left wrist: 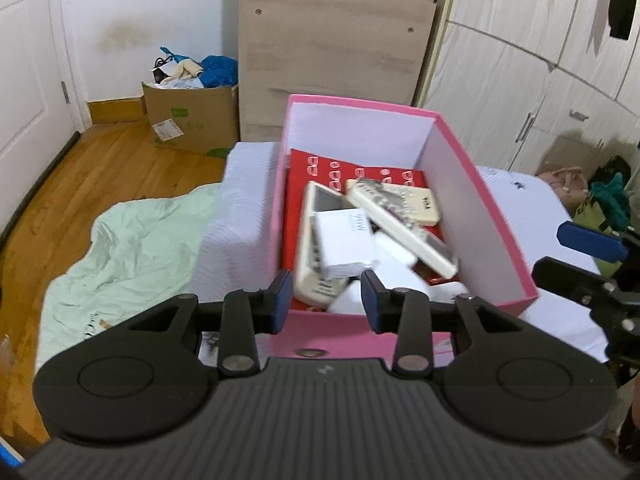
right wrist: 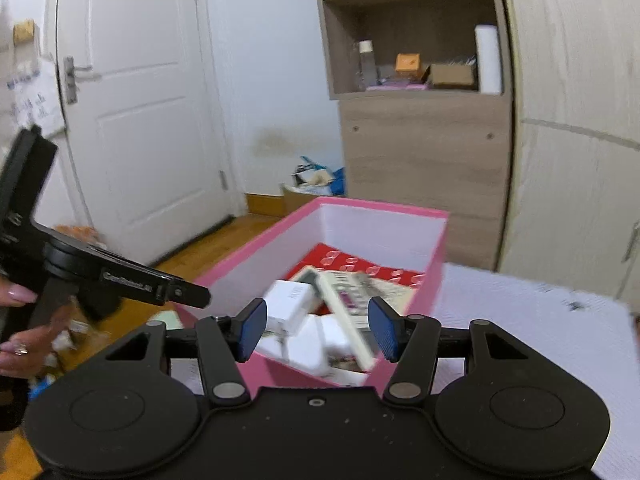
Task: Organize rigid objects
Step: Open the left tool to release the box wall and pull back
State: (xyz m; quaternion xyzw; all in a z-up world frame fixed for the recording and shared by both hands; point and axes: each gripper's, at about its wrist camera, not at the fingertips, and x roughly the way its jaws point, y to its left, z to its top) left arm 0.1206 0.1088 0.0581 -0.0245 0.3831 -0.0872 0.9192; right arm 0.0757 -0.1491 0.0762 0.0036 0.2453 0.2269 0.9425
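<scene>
Motion blur smears the contents of the pink box [left wrist: 484, 208], so I cannot read the buttons on the remote controls [left wrist: 400, 220] or the print on the small white box [left wrist: 346, 240] lying among them. More white blocks near the front wall are half hidden behind my left gripper [left wrist: 326, 300]. The box is open-topped, pink outside, white inside, with a red patterned sheet [left wrist: 320, 168] on its floor; the remotes and white boxes lie piled crosswise on it. My left gripper hovers at the near wall, jaws parted and empty. My right gripper [right wrist: 316, 328] is spread wide above the near corner, holding nothing. The box sits on a white bed [left wrist: 236, 216]; a pale green sheet [left wrist: 132, 240] spills onto the wooden floor [left wrist: 80, 176], with a cardboard carton [left wrist: 192, 120] by the wooden cabinet [left wrist: 332, 40].
</scene>
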